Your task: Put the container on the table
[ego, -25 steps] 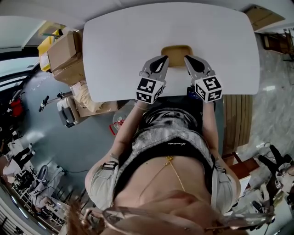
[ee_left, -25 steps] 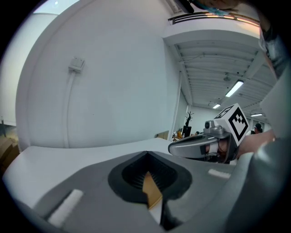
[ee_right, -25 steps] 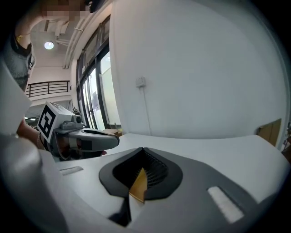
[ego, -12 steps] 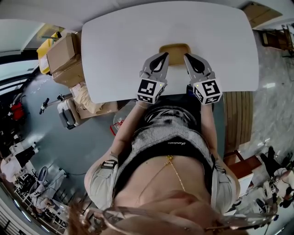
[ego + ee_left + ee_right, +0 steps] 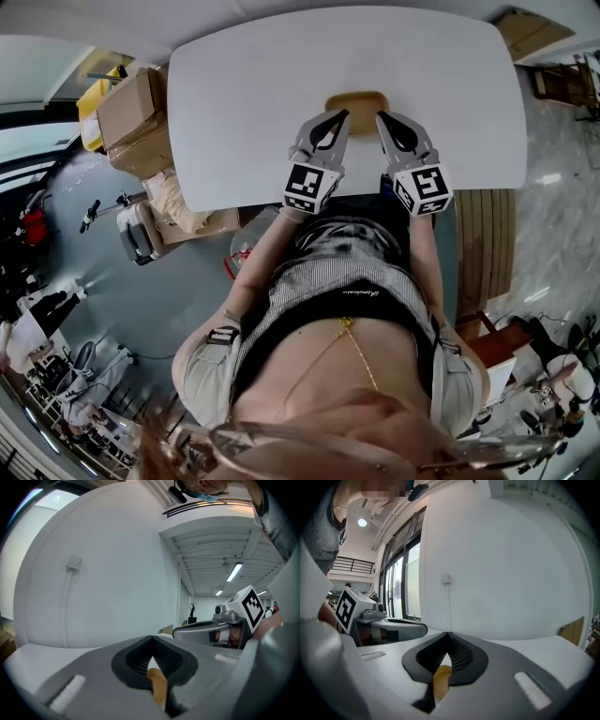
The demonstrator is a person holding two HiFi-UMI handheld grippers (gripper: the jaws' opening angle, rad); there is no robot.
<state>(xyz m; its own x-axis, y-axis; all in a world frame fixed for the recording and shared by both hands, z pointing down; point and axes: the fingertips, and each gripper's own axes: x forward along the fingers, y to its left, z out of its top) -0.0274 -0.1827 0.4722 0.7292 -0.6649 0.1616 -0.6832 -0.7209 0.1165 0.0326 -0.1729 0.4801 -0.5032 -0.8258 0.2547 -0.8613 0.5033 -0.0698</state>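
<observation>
**Both claws pinched on the container, one per end – it's dead centre between them**

Left claw (image 5: 337, 116) is closed down on a thin tan rim. You can see the edge poking out between its jaws in the left gripper view. Right claw (image 5: 382, 118) is doing the same on the opposite rim.

So the container (image 5: 359, 99), a shallow tan thing, sits straight ahead of both tips. Its long axis runs side to side across the person, with one end in each claw. Neither hand is nearer; it's a pretty even two-handed hold.

From the head view it's over the white bench (image 5: 244, 84), toward the near edge and roughly mid-width. I honestly can't tell if the bottom is touching the bench or hovering just above it.

My guess is the next bit is just straight down, keeping both ends level, then let go.
</observation>
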